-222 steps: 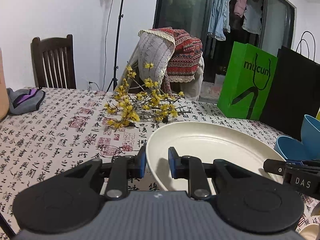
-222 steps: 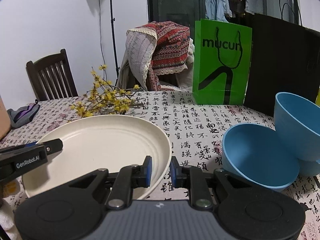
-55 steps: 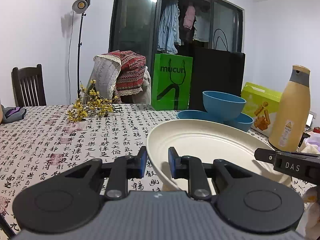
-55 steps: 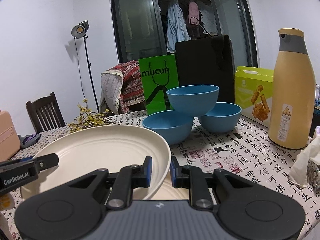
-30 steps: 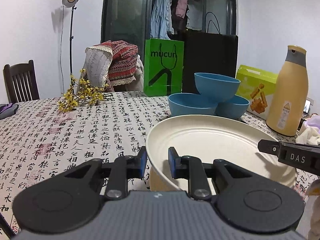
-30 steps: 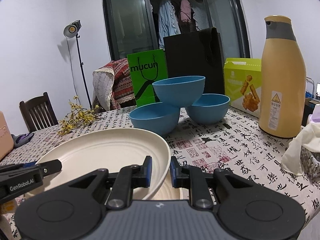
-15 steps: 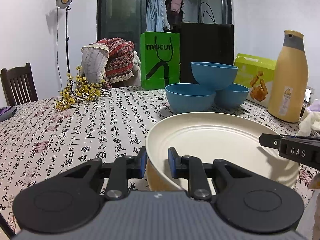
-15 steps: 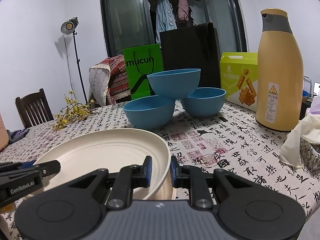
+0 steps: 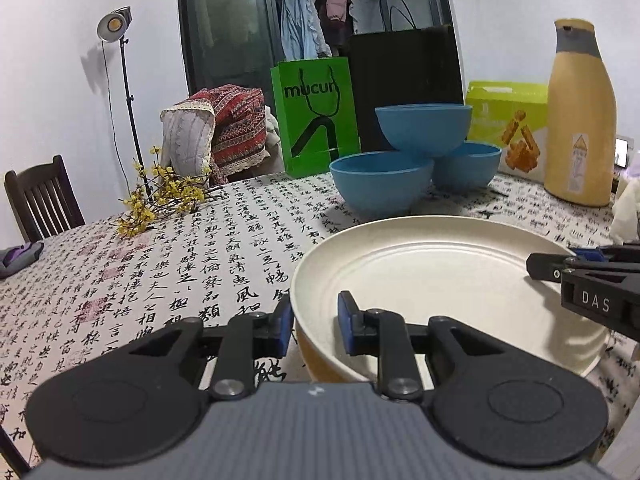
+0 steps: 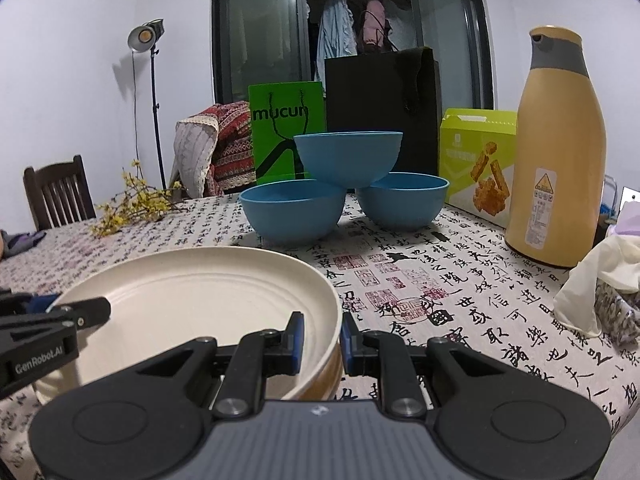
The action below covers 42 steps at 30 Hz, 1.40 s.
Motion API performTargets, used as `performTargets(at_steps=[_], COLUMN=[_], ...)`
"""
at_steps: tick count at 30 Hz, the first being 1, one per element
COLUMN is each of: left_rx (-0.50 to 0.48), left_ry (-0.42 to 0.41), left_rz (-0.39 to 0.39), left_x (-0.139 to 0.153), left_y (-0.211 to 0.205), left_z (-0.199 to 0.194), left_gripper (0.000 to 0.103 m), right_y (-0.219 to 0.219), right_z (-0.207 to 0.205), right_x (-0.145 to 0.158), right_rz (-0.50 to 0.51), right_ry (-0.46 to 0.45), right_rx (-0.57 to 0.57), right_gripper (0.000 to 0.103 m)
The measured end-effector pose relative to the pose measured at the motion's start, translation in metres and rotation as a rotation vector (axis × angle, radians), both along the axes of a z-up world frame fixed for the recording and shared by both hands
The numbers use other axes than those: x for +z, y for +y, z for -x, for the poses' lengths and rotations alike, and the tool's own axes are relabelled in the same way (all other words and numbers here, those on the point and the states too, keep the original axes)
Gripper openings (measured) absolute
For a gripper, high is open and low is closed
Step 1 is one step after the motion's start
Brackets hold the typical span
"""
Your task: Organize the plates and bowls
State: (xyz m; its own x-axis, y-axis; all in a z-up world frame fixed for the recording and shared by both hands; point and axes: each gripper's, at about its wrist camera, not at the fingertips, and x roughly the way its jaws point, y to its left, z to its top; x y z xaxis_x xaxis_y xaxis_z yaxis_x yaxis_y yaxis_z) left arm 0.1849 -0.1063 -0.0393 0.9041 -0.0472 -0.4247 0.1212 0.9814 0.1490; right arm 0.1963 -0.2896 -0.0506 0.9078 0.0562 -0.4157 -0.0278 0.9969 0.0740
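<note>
A large cream plate (image 9: 448, 276) is held by both grippers, one on each side of its rim. My left gripper (image 9: 314, 324) is shut on the plate's left rim. My right gripper (image 10: 322, 338) is shut on the right rim of the plate (image 10: 192, 300). A yellowish dish edge (image 10: 324, 380) shows directly under the plate; whether they touch is unclear. Three blue bowls (image 10: 344, 200) stand behind, one resting on top of the other two; they also show in the left wrist view (image 9: 416, 160).
A tall yellow flask (image 10: 556, 152) stands at the right, a green snack box (image 10: 476, 164) and green and black bags (image 10: 286, 132) behind the bowls. Yellow flowers (image 9: 160, 196) lie far left. Crumpled tissue (image 10: 600, 276) lies near the right edge.
Both grippers have carried the plate across the table towards the blue bowls and flask, then lowered it. A yellowish dish edge now shows right beneath the plate.
</note>
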Motion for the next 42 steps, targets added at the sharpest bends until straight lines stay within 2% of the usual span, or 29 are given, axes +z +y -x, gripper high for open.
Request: performTargets(at_steps=[9,16,19,23,24,26,28,30,31,33,36,42], left_rx=[0.009,0.008,-0.001,-0.011,-0.010,-0.001,0.012,0.022,0.028,0.050,0.061,0.111], left_ry=[0.022,0.028,0.027,0.016,0.011,-0.002,-0.020,-0.036,-0.044,-0.058,-0.055,-0.063], left_rz=[-0.070,-0.090,-0.074,-0.027,-0.012,0.027,0.076,0.108,0.124,0.156,0.189,0.205], left_x=[-0.010,-0.013,-0.013,-0.009,-0.007,-0.002,0.003,0.009,0.011,0.016,0.019,0.016], left_y=[-0.008,-0.011,-0.010,-0.005,-0.003,0.004,0.014,0.023,0.028,0.038,0.052,0.074], left_z=[-0.005,-0.007,-0.006,-0.003,-0.002,-0.001,0.000,0.000,0.001,0.001,-0.001,-0.007], left_gripper=[0.024,0.025,0.031,0.053,0.056,0.077,0.086,0.093,0.103,0.103,0.103,0.103], right_y=[0.009,0.013,0.013,0.007,0.005,-0.001,-0.008,-0.013,-0.016,-0.023,-0.032,-0.044], right_z=[-0.001,0.000,0.000,0.000,0.001,0.002,0.004,0.005,0.004,0.002,-0.005,-0.031], right_x=[-0.009,-0.014,-0.015,-0.014,-0.013,-0.009,-0.004,0.001,0.002,0.006,0.011,0.012], right_rz=[0.075,0.128,0.128,0.106,0.089,0.057,0.027,0.012,0.007,-0.013,-0.033,-0.034], right_ry=[-0.020,-0.043,-0.043,-0.041,-0.047,-0.059,-0.078,-0.098,-0.104,-0.115,-0.134,-0.137], right_rx=[-0.011,-0.009,-0.008,-0.005,-0.003,0.004,0.008,0.011,0.010,0.006,-0.001,-0.014], right_gripper=[0.018,0.018,0.018,0.019,0.023,0.037,0.057,0.065,0.074,0.090,0.102,0.103])
